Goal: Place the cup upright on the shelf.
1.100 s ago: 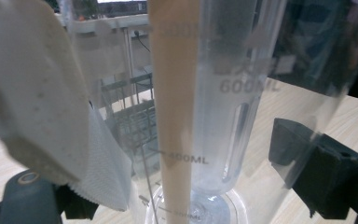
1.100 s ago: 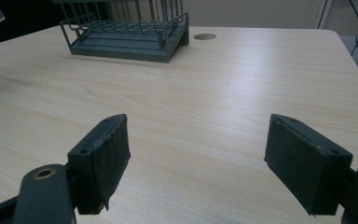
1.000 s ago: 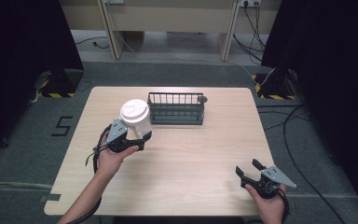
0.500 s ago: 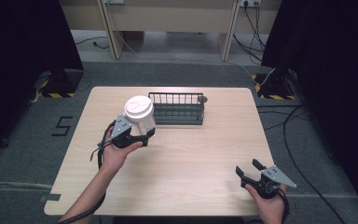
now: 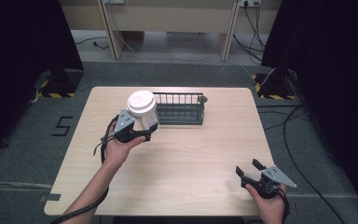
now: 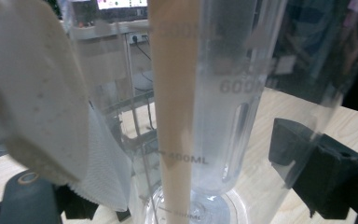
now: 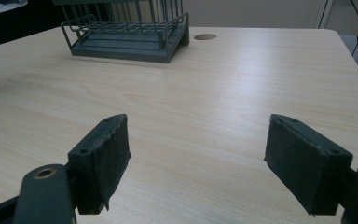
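Note:
My left gripper (image 5: 140, 134) is shut on a clear plastic measuring container (image 5: 143, 112) with a white lid, held upright above the table just left of the dark wire basket (image 5: 179, 109). In the left gripper view the container (image 6: 223, 93) stands between the jaws, with "400ML" printed on its wall. A white paper towel (image 6: 51, 121) hangs at the left of it; whether it is inside the container I cannot tell. My right gripper (image 5: 251, 174) stands open near the table's front right corner. Nothing lies between its pads (image 7: 105, 154).
The wire basket (image 7: 126, 35) stands at the back middle of the wooden table (image 5: 205, 154), beside a round cable hole (image 7: 205, 36). Cables trail on the floor at the right. Desk legs stand beyond the table's far edge.
My left gripper has carried the container a little to the right and away from me, closer to the basket. The right gripper has stayed where it was.

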A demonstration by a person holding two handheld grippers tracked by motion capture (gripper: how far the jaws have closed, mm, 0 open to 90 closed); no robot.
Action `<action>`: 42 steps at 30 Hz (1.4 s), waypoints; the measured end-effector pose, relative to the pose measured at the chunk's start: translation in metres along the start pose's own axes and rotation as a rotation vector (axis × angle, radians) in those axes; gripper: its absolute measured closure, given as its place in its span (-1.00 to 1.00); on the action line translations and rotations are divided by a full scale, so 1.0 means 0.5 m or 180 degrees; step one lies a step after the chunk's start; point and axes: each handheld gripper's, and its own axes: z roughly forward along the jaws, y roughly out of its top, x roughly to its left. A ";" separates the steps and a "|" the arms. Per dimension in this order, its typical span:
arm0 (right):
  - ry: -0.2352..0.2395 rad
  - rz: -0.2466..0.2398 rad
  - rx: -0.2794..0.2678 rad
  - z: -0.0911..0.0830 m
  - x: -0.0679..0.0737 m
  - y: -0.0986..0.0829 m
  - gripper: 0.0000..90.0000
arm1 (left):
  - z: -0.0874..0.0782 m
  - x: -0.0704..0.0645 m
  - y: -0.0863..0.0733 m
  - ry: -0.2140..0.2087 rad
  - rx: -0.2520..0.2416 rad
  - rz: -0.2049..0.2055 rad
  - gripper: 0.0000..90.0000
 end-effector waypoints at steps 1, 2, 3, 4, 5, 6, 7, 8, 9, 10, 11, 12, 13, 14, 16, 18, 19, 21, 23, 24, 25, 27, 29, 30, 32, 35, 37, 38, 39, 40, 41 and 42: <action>0.0000 0.0000 0.0000 0.000 0.000 0.000 -0.50 | 0.000 0.000 0.000 0.0000 0.0000 0.0000 -0.65; 0.0000 0.0011 0.0002 0.000 0.000 0.000 -0.50 | 0.003 0.000 0.002 -0.0002 0.0001 0.0000 -0.65; 0.0000 0.0017 0.0004 -0.001 0.001 0.000 -0.50 | 0.005 0.000 0.003 -0.0002 -0.0004 -0.0002 -0.65; 0.0000 0.0017 0.0004 -0.001 0.001 0.000 -0.50 | 0.005 0.000 0.003 -0.0002 -0.0004 -0.0002 -0.65; 0.0002 0.0002 0.0000 0.000 0.000 0.000 -0.50 | 0.010 0.000 0.006 -0.0003 -0.0005 -0.0001 -0.65; 0.0001 0.0001 -0.0001 0.000 0.000 0.000 -0.50 | 0.012 0.000 0.007 -0.0001 -0.0005 -0.0003 -0.65; 0.0001 0.0000 -0.0001 0.000 0.000 0.000 -0.50 | 0.014 0.000 0.009 -0.0005 -0.0007 -0.0003 -0.65; 0.0001 0.0000 -0.0001 0.000 0.000 0.000 -0.50 | 0.014 0.000 0.009 -0.0005 -0.0007 -0.0003 -0.65; 0.0001 0.0013 0.0001 0.000 0.000 0.000 -0.50 | 0.016 0.000 0.010 -0.0004 -0.0009 0.0001 -0.65; 0.0001 0.0013 0.0001 0.000 0.000 0.000 -0.50 | 0.018 0.000 0.012 -0.0005 -0.0007 0.0006 -0.65; 0.0000 0.0020 0.0004 -0.001 0.000 0.000 -0.50 | 0.020 0.000 0.014 -0.0005 -0.0009 0.0011 -0.65; 0.0004 0.0010 0.0000 0.000 0.000 0.000 -0.50 | 0.024 0.000 0.017 -0.0006 -0.0011 0.0012 -0.65; 0.0004 0.0010 0.0000 0.000 0.000 0.000 -0.50 | 0.024 0.000 0.017 -0.0006 -0.0011 0.0012 -0.65; 0.0003 0.0011 -0.0001 0.000 -0.001 0.000 -0.50 | 0.028 0.000 0.019 -0.0007 -0.0011 0.0018 -0.65; 0.0004 0.0011 -0.0002 0.000 -0.001 0.000 -0.50 | 0.030 0.000 0.020 -0.0007 -0.0015 0.0012 -0.65; 0.0004 0.0012 -0.0003 0.000 -0.001 0.000 -0.50 | 0.035 0.000 0.022 -0.0005 -0.0009 0.0014 -0.65; 0.0004 0.0013 -0.0002 0.000 -0.001 0.000 -0.50 | 0.037 0.001 0.023 -0.0006 -0.0004 0.0021 -0.65; 0.0004 0.0015 -0.0002 0.000 -0.001 0.000 -0.50 | 0.041 0.000 0.024 -0.0009 -0.0004 0.0019 -0.65; 0.0006 0.0016 -0.0002 0.000 -0.001 0.000 -0.50 | 0.043 0.000 0.025 -0.0009 -0.0006 0.0020 -0.65; 0.0006 0.0017 -0.0003 0.000 -0.001 0.000 -0.50 | 0.047 0.000 0.027 -0.0011 -0.0009 0.0017 -0.65; 0.0006 0.0019 -0.0003 -0.001 -0.001 0.000 -0.50 | 0.049 0.000 0.028 -0.0010 -0.0010 0.0017 -0.65; 0.0006 0.0022 -0.0002 -0.001 -0.001 0.000 -0.50 | 0.052 0.000 0.031 -0.0016 -0.0010 0.0019 -0.65; 0.0008 0.0024 -0.0002 -0.001 -0.001 0.000 -0.50 | 0.056 0.000 0.034 -0.0017 -0.0015 0.0026 -0.65; 0.0008 0.0021 -0.0002 0.000 -0.001 0.000 -0.50 | 0.057 0.000 0.035 -0.0019 -0.0015 0.0027 -0.65; 0.0008 0.0020 -0.0002 0.000 -0.001 0.000 -0.50 | 0.059 -0.001 0.037 -0.0021 -0.0016 0.0027 -0.65; 0.0009 0.0025 -0.0004 -0.001 -0.002 0.000 -0.50 | 0.065 -0.002 0.040 -0.0024 -0.0020 0.0037 -0.65; 0.0009 0.0025 -0.0005 -0.001 -0.002 0.000 -0.50 | 0.069 -0.002 0.043 -0.0027 -0.0025 0.0039 -0.65; 0.0008 0.0030 -0.0005 -0.001 -0.002 0.000 -0.50 | 0.072 -0.002 0.045 -0.0032 -0.0029 0.0040 -0.65; 0.0008 0.0030 -0.0005 -0.001 -0.002 0.000 -0.50 | 0.072 -0.002 0.045 -0.0032 -0.0029 0.0040 -0.65; 0.0007 0.0033 -0.0007 -0.001 -0.002 0.000 -0.50 | 0.074 -0.003 0.046 -0.0030 -0.0028 0.0040 -0.65; 0.0007 0.0033 -0.0007 -0.001 -0.002 0.000 -0.50 | 0.076 -0.003 0.048 -0.0030 -0.0033 0.0041 -0.65; 0.0006 0.0032 -0.0006 -0.001 -0.002 0.000 -0.50 | 0.078 -0.003 0.049 -0.0034 -0.0032 0.0045 -0.65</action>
